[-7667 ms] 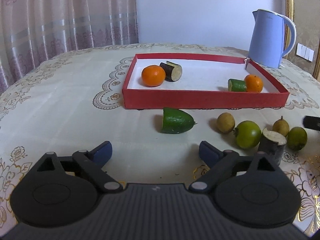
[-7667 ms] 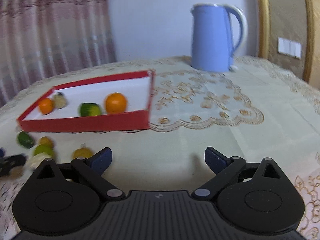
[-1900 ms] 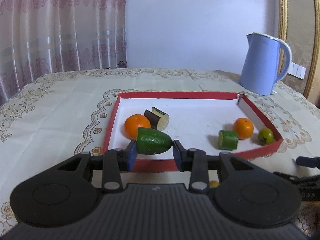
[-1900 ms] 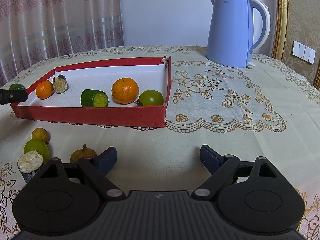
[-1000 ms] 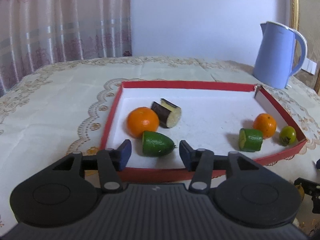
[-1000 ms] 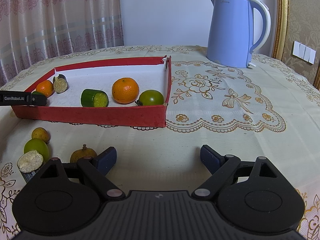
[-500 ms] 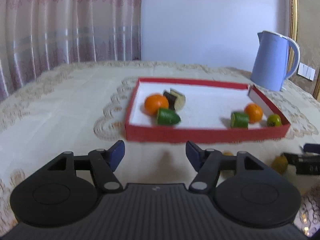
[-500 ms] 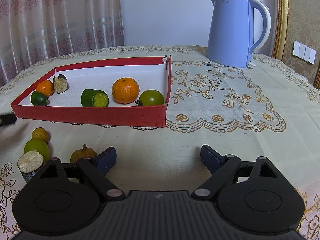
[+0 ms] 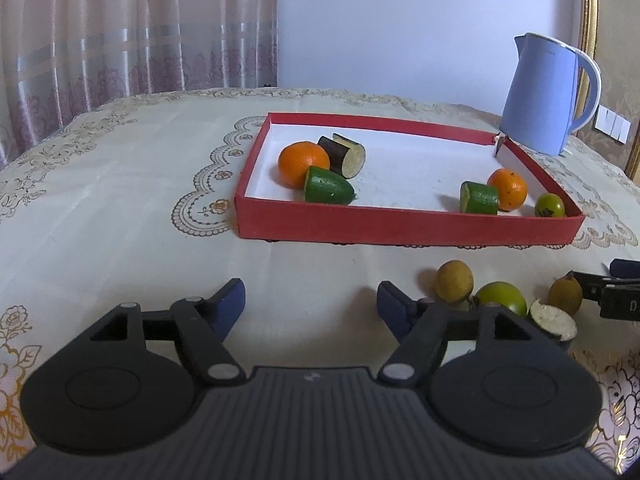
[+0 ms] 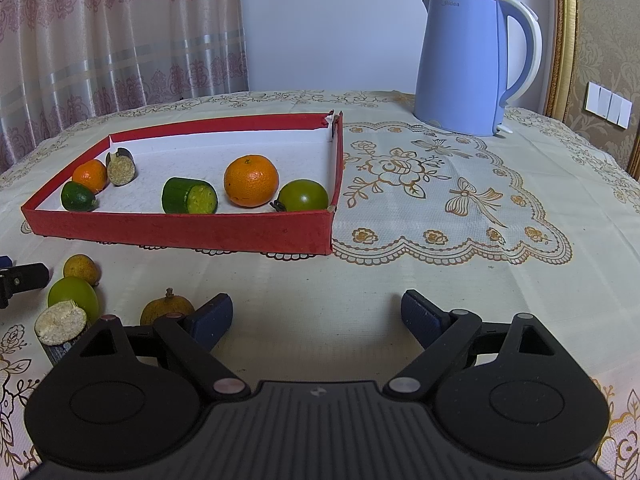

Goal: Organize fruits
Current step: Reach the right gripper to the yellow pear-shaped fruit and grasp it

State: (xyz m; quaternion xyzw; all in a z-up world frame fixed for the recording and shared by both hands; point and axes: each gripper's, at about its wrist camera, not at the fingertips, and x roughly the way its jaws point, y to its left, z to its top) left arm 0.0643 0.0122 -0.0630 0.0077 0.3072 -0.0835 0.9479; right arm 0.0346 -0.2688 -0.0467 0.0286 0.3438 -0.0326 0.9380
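A: Looking along the left gripper [image 9: 310, 294], the jaws have just been opening, with only tablecloth [image 9: 120, 208] between them.

B: The right gripper [image 10: 316, 312]?

A: Spread wide, empty. The green cucumber tip [image 9: 328, 191] lies inside the red tray [image 9: 400, 228], seemingly touching the orange [image 9: 303, 163]. Loose fruits [image 9: 454, 281] sit outside.

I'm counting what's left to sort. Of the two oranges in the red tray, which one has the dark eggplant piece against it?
The orange at the tray's left end, beside the eggplant piece. The other orange sits at the right end, next to a cucumber chunk.
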